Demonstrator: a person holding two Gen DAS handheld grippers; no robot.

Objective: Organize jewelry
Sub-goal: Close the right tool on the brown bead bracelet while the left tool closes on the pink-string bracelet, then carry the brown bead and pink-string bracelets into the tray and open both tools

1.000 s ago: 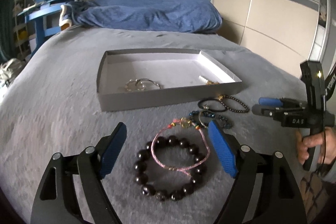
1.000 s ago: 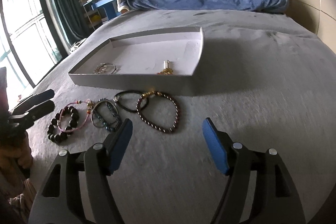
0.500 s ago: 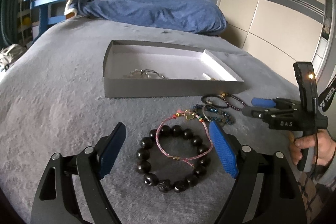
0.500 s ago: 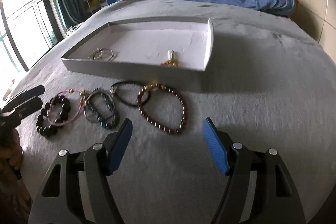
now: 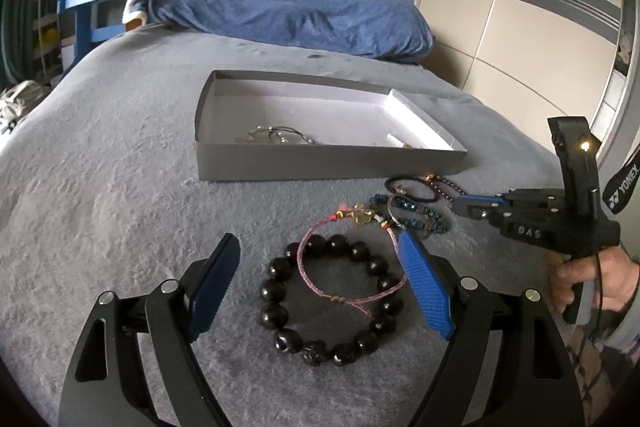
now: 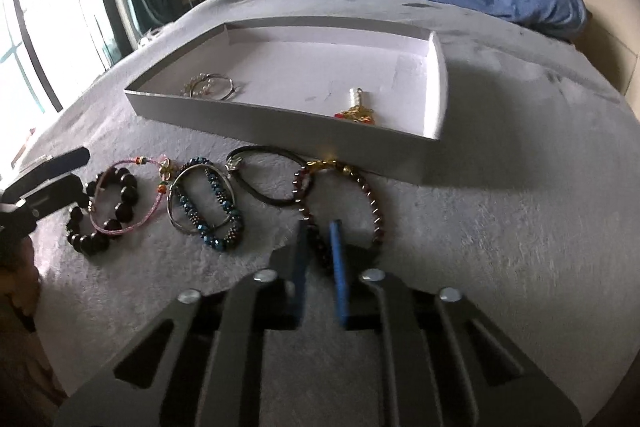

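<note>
One grey bed (image 5: pixel 100 187), blue bedding (image 5: pixel 288 15), wardrobe (image 5: pixel 520 27)

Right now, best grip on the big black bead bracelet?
Pinch the near-left arc of the black bead bracelet from above, one finger inside the loop. It lies flat, and the pink cord bracelet overlaps its far-right half, so that side stays clear.

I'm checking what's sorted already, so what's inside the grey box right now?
Inside the grey box: a cluster of thin silvery bangles near one end and a gold-and-red piece with a white part near the other. The near wall hides some floor.
</note>
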